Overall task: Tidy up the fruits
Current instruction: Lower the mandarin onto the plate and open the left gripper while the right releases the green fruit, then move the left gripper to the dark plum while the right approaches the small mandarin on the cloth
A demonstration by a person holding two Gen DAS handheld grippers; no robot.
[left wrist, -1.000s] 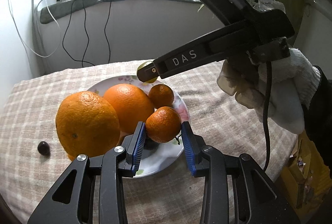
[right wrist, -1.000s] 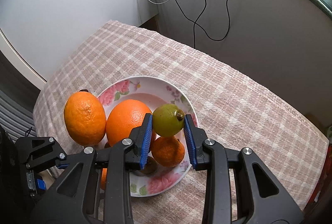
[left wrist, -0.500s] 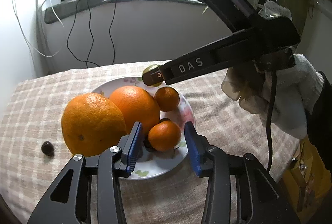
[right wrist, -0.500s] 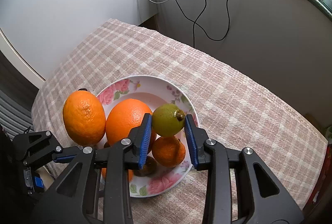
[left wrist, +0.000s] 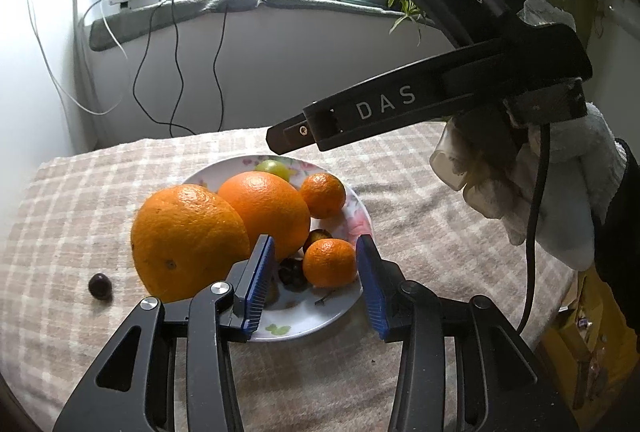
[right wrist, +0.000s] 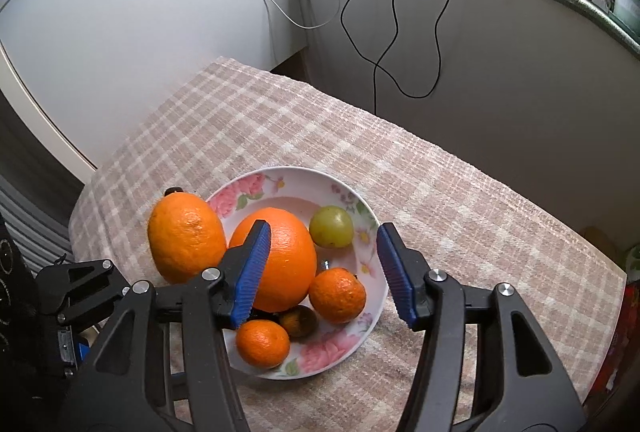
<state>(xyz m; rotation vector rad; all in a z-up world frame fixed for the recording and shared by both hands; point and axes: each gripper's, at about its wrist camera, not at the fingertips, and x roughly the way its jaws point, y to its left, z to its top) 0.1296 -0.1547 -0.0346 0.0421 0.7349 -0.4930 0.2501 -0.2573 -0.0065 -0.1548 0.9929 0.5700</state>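
A floral plate holds a big orange, two mandarins, a green lime and a dark small fruit. Another big orange rests against the plate's left side on the cloth. My right gripper is open and empty above the plate. My left gripper is open, its blue pads on either side of the near mandarin without touching it.
A dark small fruit lies on the checked tablecloth left of the plate. Cables hang down the wall behind the round table. The right gripper's arm and gloved hand reach in above the plate.
My right gripper opened and let go of the lime, which now lies on the plate's far side, then rose. My left gripper drew back from the near mandarin.
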